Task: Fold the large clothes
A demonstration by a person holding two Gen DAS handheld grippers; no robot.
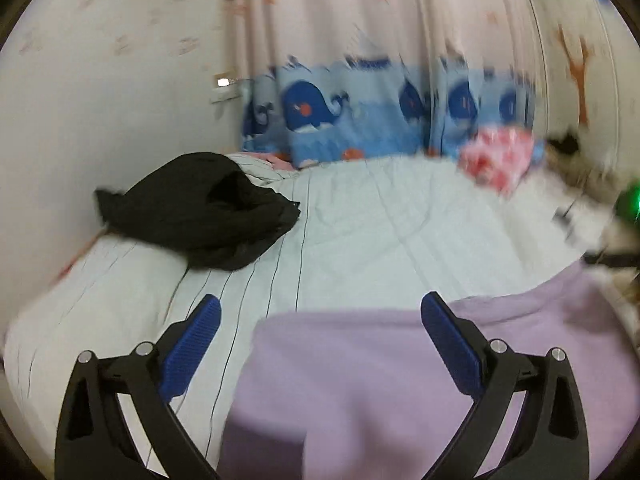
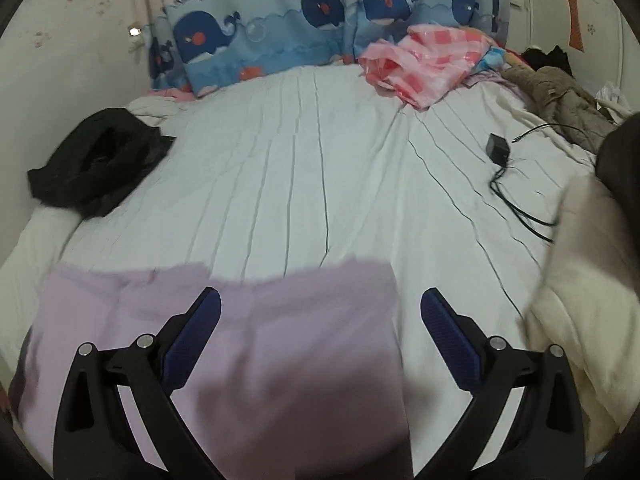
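Observation:
A lilac garment lies flat on the near part of the striped white bed sheet; it also shows in the right wrist view. My left gripper is open and empty above the garment's left edge. My right gripper is open and empty above the garment's right part, its far edge just ahead of the fingertips. A crumpled black garment lies on the bed at the far left, also in the right wrist view.
Blue whale-print curtain hem hangs at the head of the bed. A pink checked plastic bag, a brown garment, a black charger with cable and a cream blanket lie at the right.

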